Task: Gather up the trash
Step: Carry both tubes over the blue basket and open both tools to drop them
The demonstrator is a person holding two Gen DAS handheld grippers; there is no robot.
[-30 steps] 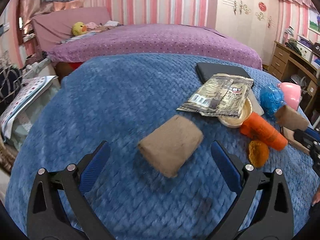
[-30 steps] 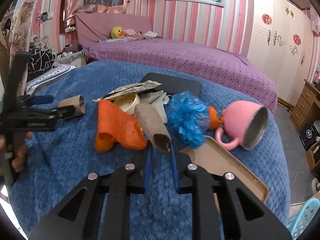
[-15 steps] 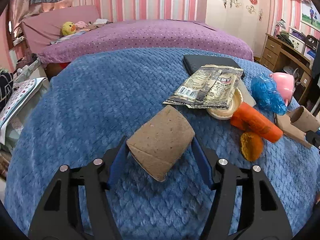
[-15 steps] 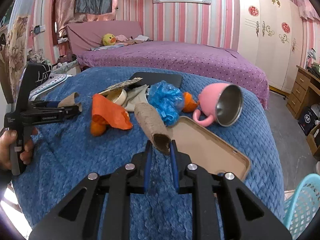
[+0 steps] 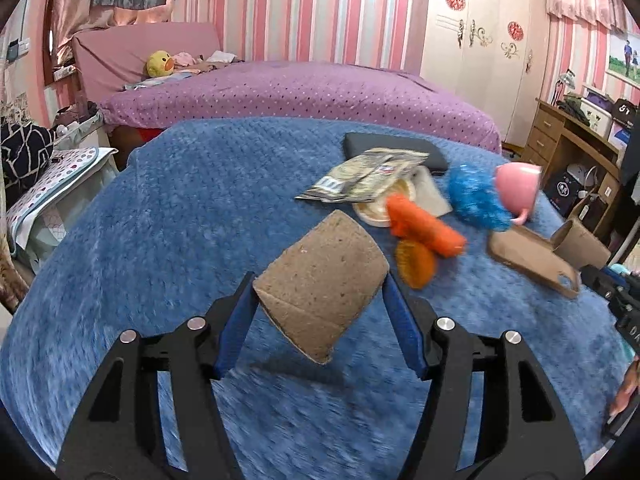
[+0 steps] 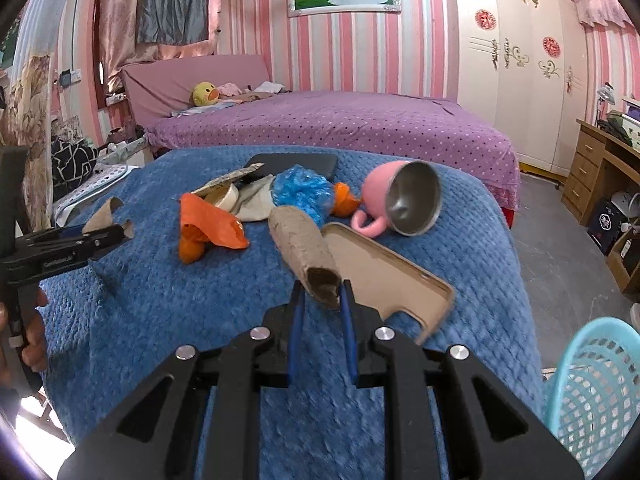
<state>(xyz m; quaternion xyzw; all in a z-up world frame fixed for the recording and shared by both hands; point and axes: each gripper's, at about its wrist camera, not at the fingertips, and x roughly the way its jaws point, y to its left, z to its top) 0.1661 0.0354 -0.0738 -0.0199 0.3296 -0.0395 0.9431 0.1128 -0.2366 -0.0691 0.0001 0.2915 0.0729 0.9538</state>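
Note:
A flattened brown cardboard tube (image 5: 324, 268) hangs above the blue blanket (image 5: 160, 220), and my left gripper (image 5: 318, 292) is shut on its sides. My right gripper (image 6: 321, 286) is shut on a second, rounder cardboard tube (image 6: 300, 236), held above the blanket's right part. On the blanket lie an orange wrapper (image 6: 208, 220), a blue plastic bag (image 6: 304, 192), a printed snack wrapper (image 5: 368, 176) and an orange peel (image 5: 414, 264). The left gripper (image 6: 100, 236) with its tube also shows at the left of the right wrist view.
A pink metal cup (image 6: 400, 200) lies on its side beside a brown phone case (image 6: 384, 272) and a black flat case (image 6: 296, 164). A light blue mesh basket (image 6: 596, 376) stands on the floor at lower right. A purple bed (image 6: 340, 120) lies behind.
My left gripper closed on the flattened tube and lifted it off the blanket. My right gripper carried its tube toward the right, and the blue basket came into view.

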